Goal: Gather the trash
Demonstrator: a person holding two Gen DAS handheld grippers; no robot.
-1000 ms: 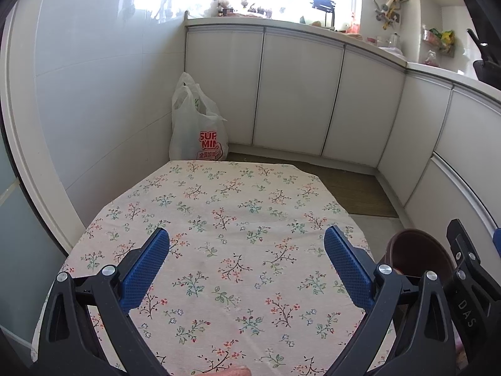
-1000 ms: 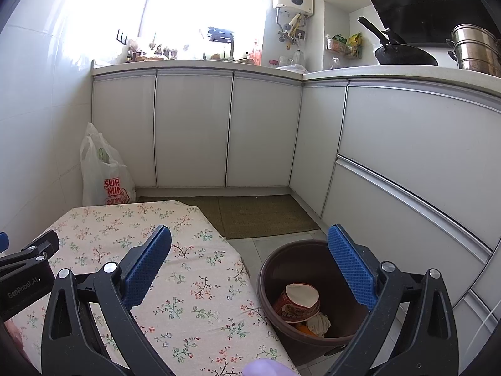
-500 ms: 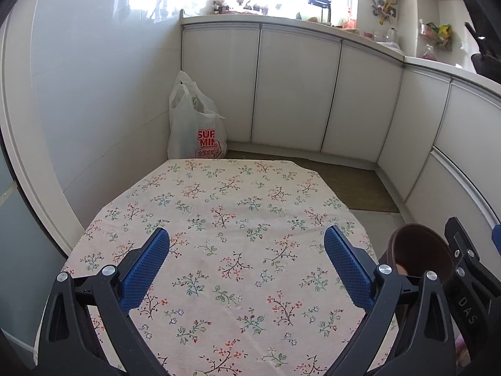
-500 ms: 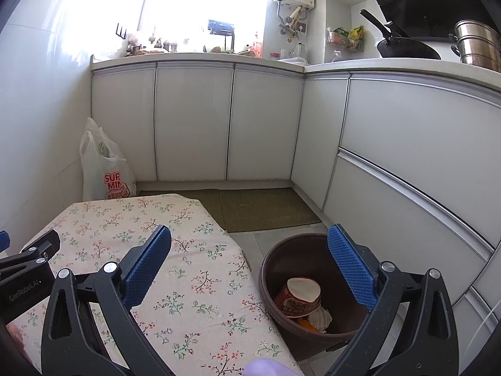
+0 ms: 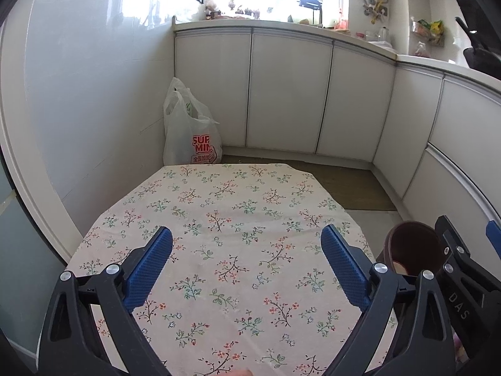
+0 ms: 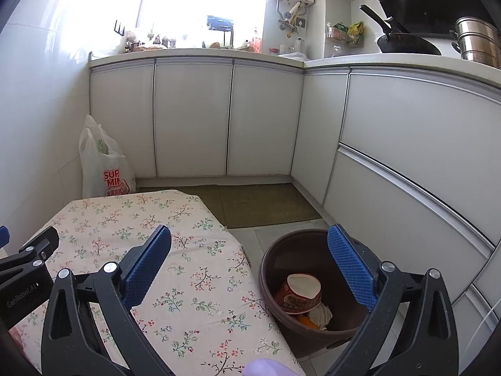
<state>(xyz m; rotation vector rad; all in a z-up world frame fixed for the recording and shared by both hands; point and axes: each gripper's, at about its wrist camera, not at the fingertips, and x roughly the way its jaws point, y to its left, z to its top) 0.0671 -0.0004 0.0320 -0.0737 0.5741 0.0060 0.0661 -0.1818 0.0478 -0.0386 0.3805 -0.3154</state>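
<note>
A brown round bin (image 6: 313, 285) stands on the floor right of the table; inside it lie a paper noodle cup (image 6: 300, 293), a crumpled white wad (image 6: 320, 313) and something orange. My right gripper (image 6: 250, 269) is open and empty, hovering over the table's right edge and the bin. My left gripper (image 5: 247, 266) is open and empty above the floral tablecloth (image 5: 231, 219). The bin (image 5: 411, 250) shows at the right in the left wrist view, partly behind the other gripper's body. No loose trash shows on the cloth.
A white plastic shopping bag (image 5: 191, 131) stands on the floor in the far left corner. White cabinets (image 6: 225, 119) run along the back and right. A green mat (image 6: 266, 203) covers the floor beyond the table. A pan (image 6: 404, 42) and steel pots (image 6: 479, 42) sit on the counter.
Both views have tilted up slightly, so the cabinets and counter sit lower in frame. Both grippers stay open and empty over the same spots.
</note>
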